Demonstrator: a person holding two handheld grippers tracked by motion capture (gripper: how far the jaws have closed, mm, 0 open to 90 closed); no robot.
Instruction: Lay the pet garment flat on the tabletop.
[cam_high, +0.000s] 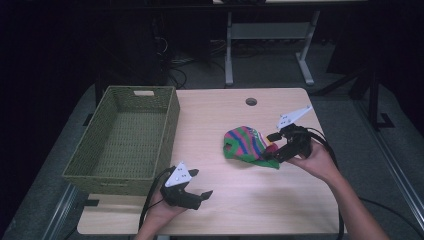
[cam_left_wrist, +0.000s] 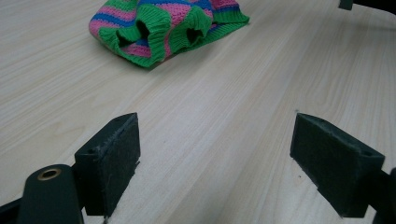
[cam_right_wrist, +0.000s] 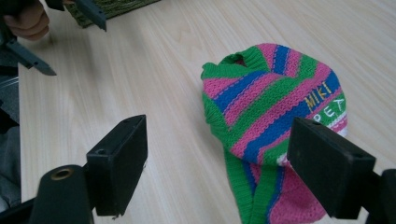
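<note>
We hold the right gripper (cam_high: 274, 145) low at the right edge of the striped knit garment (cam_high: 245, 144), jaws spread wide with nothing between them; the right hand (cam_high: 314, 159) reaches in from the table's right side. The left gripper (cam_high: 196, 183) hovers near the front edge, also spread, well apart from the garment and just beside the woven basket (cam_high: 125, 135). The right gripper view reveals yellow and white lettering (cam_right_wrist: 322, 105) on the knit
</note>
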